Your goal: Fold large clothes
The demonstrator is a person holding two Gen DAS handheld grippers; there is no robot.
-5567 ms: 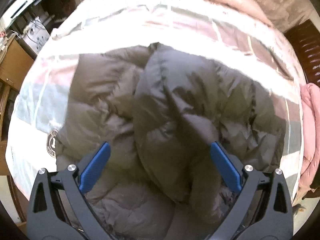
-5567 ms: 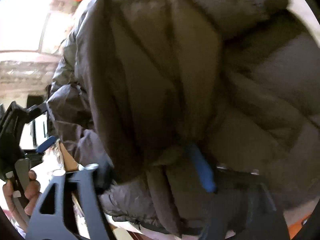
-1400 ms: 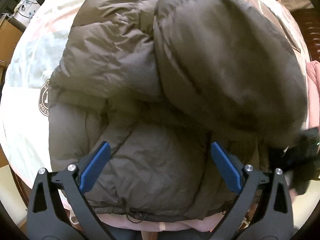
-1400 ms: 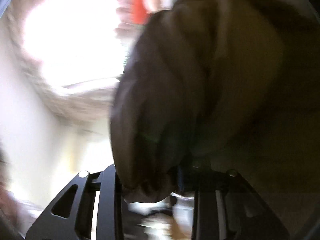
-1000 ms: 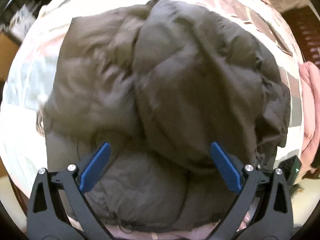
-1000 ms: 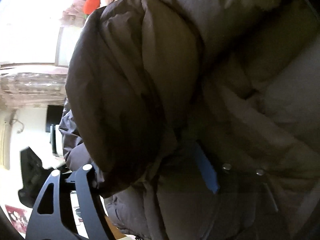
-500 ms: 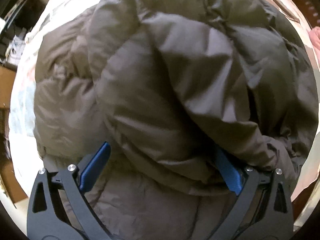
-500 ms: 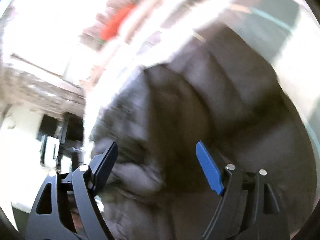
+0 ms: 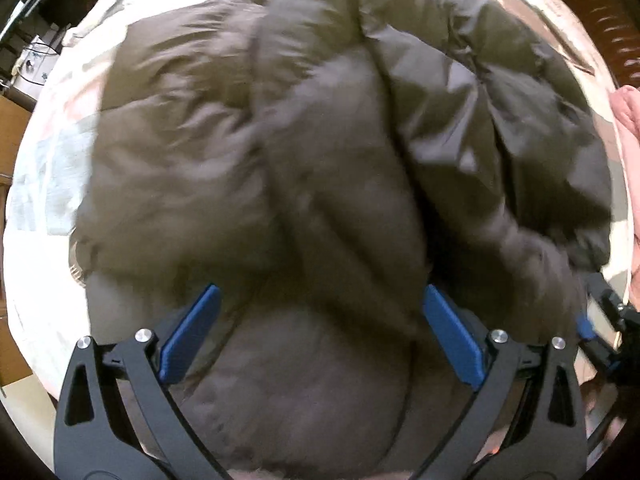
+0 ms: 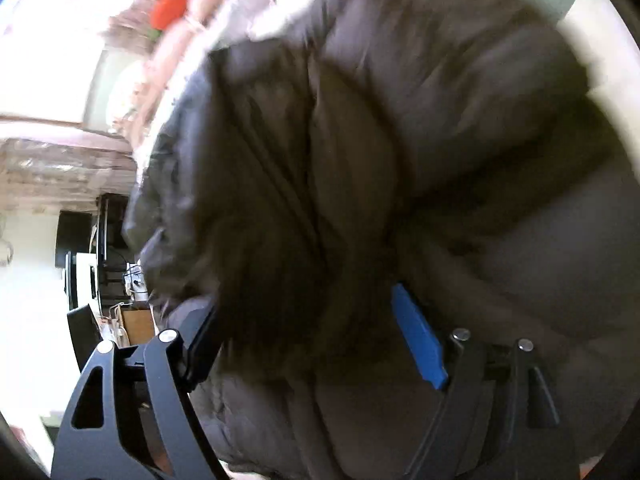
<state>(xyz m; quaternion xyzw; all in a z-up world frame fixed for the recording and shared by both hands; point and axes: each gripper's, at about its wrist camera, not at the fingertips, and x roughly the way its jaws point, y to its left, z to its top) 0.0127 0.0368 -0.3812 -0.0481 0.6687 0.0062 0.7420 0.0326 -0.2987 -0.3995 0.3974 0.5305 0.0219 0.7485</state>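
My left tongs stand wide apart, pointing straight down over the brown puffer jacket; the padded fabric bulges up between the blue pads, but I cannot tell whether they press on it or merely straddle it. My right tongs are also spread wide, angled downward, with a thick fold of the same jacket filling the gap between the fingers; the picture is blurred, so I cannot tell if that fold is pinched or just lying there. In the left wrist view part of my right tool shows at the lower right edge, just beside the jacket's side. The jacket lies bunched and doubled over on a pale bedspread, with a pink cloth at the right edge.
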